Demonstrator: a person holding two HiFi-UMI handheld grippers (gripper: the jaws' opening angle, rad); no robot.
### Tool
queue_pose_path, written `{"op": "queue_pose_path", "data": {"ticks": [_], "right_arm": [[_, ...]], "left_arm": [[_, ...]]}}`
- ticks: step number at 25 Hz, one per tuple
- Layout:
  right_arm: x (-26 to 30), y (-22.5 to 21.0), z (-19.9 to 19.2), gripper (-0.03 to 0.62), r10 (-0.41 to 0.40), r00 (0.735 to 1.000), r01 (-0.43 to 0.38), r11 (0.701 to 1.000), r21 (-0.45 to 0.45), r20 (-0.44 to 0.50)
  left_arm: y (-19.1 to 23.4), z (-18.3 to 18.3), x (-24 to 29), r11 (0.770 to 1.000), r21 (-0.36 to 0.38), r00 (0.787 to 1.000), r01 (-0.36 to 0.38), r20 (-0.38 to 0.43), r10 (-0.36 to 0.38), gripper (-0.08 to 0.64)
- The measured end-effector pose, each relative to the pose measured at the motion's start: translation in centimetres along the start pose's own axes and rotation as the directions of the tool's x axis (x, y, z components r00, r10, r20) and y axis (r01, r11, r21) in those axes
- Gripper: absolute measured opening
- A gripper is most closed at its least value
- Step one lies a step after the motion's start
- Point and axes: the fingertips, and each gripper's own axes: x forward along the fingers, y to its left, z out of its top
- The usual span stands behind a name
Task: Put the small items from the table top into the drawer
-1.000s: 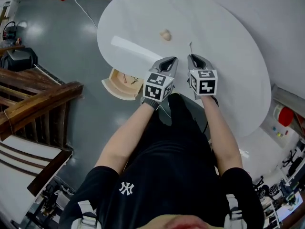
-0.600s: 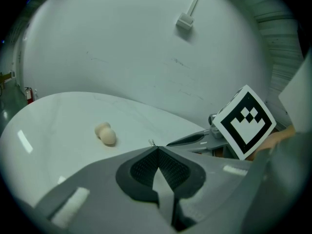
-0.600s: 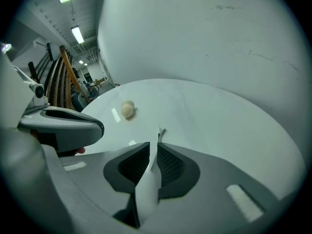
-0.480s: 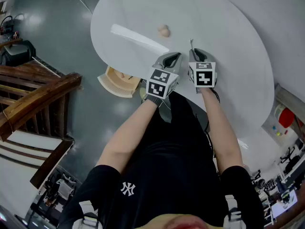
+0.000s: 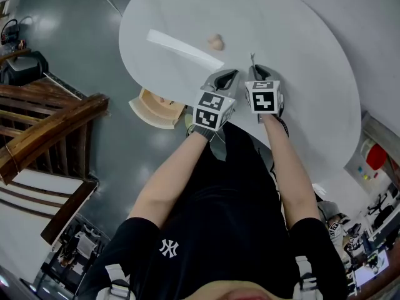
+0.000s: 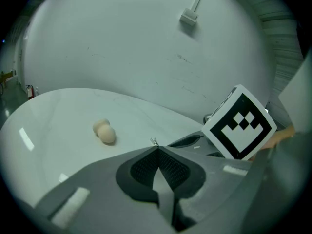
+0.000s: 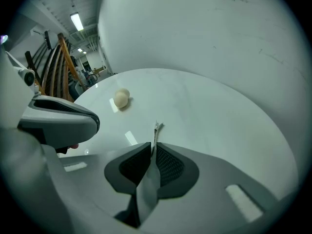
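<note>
A small beige peanut-shaped piece (image 5: pixel 215 41) (image 6: pixel 104 131) (image 7: pixel 121 98) lies on the round white table (image 5: pixel 300 55), beyond both grippers. My right gripper (image 5: pixel 256 69) (image 7: pixel 152 147) holds a thin metal pin (image 5: pixel 251 58) (image 7: pixel 156 130) that sticks out past its tips. Its jaws have just been closing, with the pin between the pads. Close on its left, my left gripper (image 5: pixel 228 74) (image 6: pixel 157 150) is shut, with nothing between its pads. Both hang low over the table's near part. In the left gripper view the pin's tip (image 6: pixel 154 141) shows just past the jaw tips.
A pale wooden drawer (image 5: pixel 152 111) stands pulled out under the table's left edge, with a few small things inside. A dark wooden stair rail (image 5: pixel 50 130) runs at the far left over the grey floor. The person's body fills the lower middle of the head view.
Both grippers have sunk a little towards the table top, the pin still in the right one. Over the last half second hardly anything differs.
</note>
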Motion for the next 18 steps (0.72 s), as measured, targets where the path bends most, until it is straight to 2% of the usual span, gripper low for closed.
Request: {"op": "queue_pose_path", "data": {"ticks": [6,18], "right_arm": [[0.0,-0.1,-0.1,0.031,-0.005,1.000,0.005,1.000,0.004,-0.012],[-1.0,-0.5,0.5,0.031,0.013,0.999,-0.016,0.998,0.058,0.049]], "left_arm": [[-0.1,-0.1,-0.1,1.000,-0.006,1.000,-0.004,0.003,0.004,0.000],[0.0,0.2,-1.4,1.000,-0.011,0.999,-0.017,0.033,0.017,0.000]]}}
